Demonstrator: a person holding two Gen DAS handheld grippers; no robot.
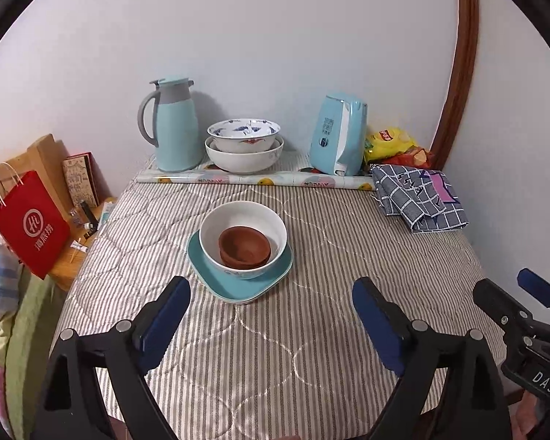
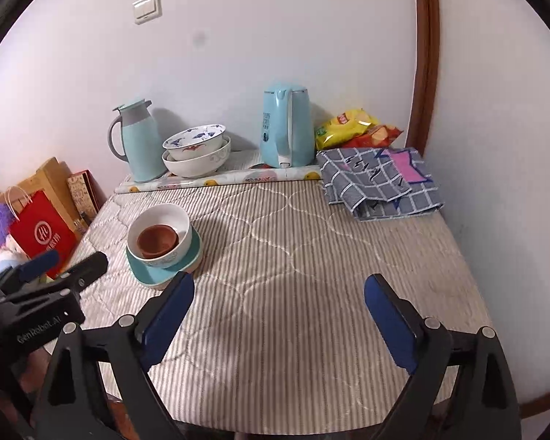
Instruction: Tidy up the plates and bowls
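A white bowl [image 1: 242, 236] [image 2: 159, 234] holds small brown bowls [image 1: 244, 246] [image 2: 157, 241] and sits on stacked teal plates [image 1: 234, 281] [image 2: 154, 273] on the striped tablecloth [image 1: 311, 256]. At the back, a blue-patterned bowl [image 1: 244, 134] [image 2: 195, 141] is nested in a larger white bowl [image 1: 244, 159] [image 2: 198, 165]. My left gripper [image 1: 271, 311] stands open just short of the plate stack, nothing between its fingers. My right gripper [image 2: 278, 311] is open over bare cloth, to the right of the stack. Each gripper shows at the other view's edge: the right gripper [image 1: 524, 297], the left gripper [image 2: 58, 264].
A teal thermos jug [image 1: 172, 124] [image 2: 137, 141], a light blue kettle [image 1: 339, 134] [image 2: 288, 124] and a rolled printed sheet [image 1: 256, 179] line the back. Snack bags [image 1: 392, 145] and a folded checked cloth [image 1: 418, 198] [image 2: 381, 183] lie back right. A red paper bag [image 1: 33, 223] stands off the left edge.
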